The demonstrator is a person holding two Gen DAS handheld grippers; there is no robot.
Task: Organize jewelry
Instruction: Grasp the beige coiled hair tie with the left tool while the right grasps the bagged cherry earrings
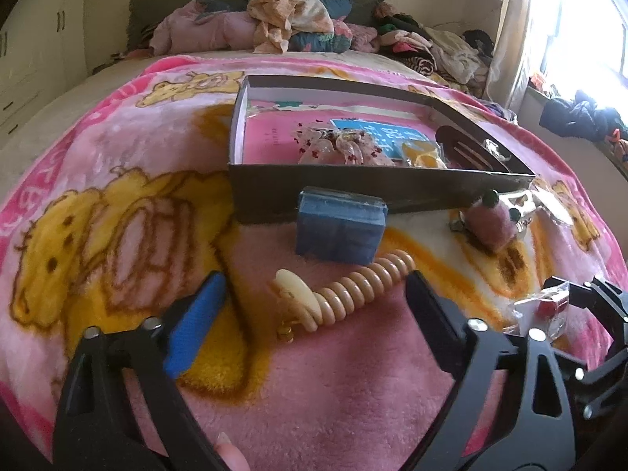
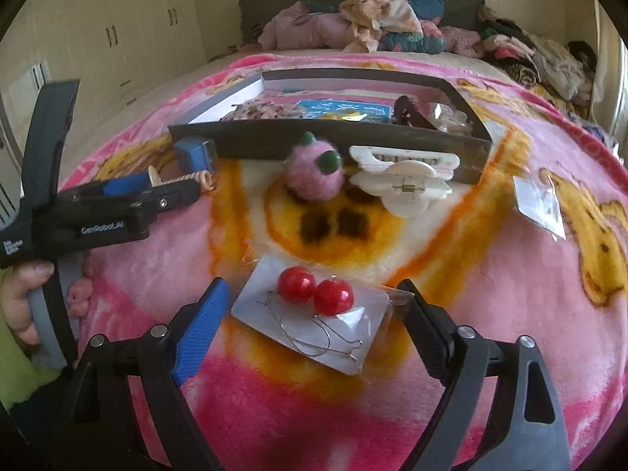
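Note:
A beige coiled hair tie (image 1: 361, 286) with a cream clip end lies on the pink blanket between the fingers of my left gripper (image 1: 314, 278), which is open; its pads do not touch the tie. A clear packet with two red bead earrings (image 2: 314, 294) lies between the fingers of my right gripper (image 2: 312, 284), also open and not touching it. Behind both stands a dark shallow box (image 1: 353, 192) that holds several hair pieces and small packets. The left gripper (image 2: 172, 192) shows in the right wrist view too, held by a hand at the left edge.
A small blue box (image 1: 339, 231) stands against the dark box's front wall. A pink fuzzy clip (image 2: 314, 176) and a white claw clip (image 2: 404, 184) lie in front of the box. A clear packet (image 2: 541, 204) lies to the right. Piled clothes (image 1: 298, 19) fill the bed's far end.

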